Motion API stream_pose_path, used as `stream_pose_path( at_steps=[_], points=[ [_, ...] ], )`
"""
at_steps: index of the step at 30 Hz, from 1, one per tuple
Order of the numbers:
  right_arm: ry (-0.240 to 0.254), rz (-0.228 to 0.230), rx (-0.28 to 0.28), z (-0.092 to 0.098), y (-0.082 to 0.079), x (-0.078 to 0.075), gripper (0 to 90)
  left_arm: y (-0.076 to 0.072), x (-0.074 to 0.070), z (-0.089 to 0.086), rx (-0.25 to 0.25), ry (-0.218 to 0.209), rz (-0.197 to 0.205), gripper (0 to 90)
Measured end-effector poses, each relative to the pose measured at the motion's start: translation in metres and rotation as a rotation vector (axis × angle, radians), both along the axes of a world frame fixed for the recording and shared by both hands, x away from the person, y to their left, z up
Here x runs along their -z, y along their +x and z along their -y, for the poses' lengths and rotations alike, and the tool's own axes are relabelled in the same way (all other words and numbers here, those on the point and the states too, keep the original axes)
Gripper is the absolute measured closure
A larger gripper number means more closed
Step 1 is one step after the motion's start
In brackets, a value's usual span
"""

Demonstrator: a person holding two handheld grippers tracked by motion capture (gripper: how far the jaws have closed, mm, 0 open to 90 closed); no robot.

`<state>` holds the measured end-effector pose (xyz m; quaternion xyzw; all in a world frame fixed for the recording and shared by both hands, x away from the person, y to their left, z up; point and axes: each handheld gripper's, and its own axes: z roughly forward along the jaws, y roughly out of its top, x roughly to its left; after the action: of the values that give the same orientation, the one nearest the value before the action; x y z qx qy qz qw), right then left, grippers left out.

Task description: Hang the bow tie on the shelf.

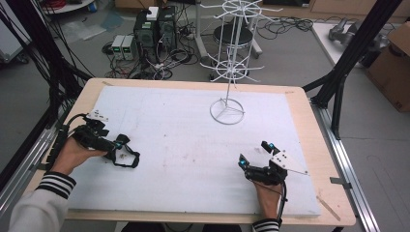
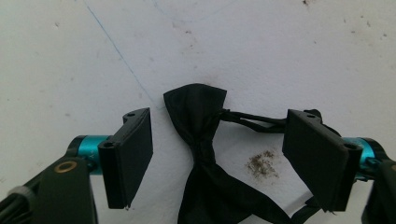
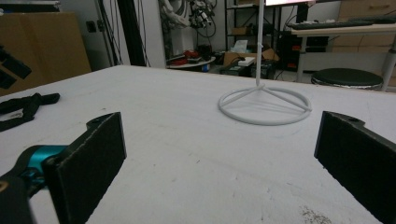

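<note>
A black bow tie (image 2: 198, 121) with a thin strap lies flat on the white sheet (image 1: 193, 140) at the table's left. My left gripper (image 1: 117, 147) hangs over it, pointing down. In the left gripper view the left gripper (image 2: 220, 116) has its jaws apart on either side of the tie's knot, and the pads (image 2: 133, 154) stand clear of the cloth. The bow tie (image 1: 126, 157) shows in the high view as a dark loop by that hand. At the near right my right gripper (image 1: 254, 153) rests low, open, nothing between its jaws. The right gripper (image 3: 222, 121) faces a white wire rack.
The white wire rack (image 1: 227, 110) stands on a ring base at the far middle of the sheet, with hooked arms on a tall pole. A brown stain (image 2: 262, 164) marks the sheet beside the tie. The wooden table edge (image 1: 309, 130) runs along the right; black frame posts flank it.
</note>
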<state>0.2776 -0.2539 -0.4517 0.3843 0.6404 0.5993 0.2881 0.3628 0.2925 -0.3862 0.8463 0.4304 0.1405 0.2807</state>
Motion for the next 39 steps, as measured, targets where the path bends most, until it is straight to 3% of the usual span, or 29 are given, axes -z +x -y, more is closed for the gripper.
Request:
stream_pose_path(
  at_steps=[7,18,28,39],
  points=[
    [-0.001,0.0,0.0,0.0,0.0,0.0,1.0,0.01,0.003,0.0,0.008,0.037,-0.074,27.8],
    [0.0,0.0,0.0,0.0,0.0,0.0,1.0,0.016,0.01,0.002,0.005,0.057,-0.112,31.9],
    [-0.001,0.001,0.0,0.0,0.0,0.0,1.0,0.021,0.013,0.005,-0.011,0.064,-0.168,49.0],
    [0.001,-0.002,0.001,0.0,0.0,0.0,1.0,0.024,0.018,0.006,-0.029,0.087,-0.216,52.0]
  ],
)
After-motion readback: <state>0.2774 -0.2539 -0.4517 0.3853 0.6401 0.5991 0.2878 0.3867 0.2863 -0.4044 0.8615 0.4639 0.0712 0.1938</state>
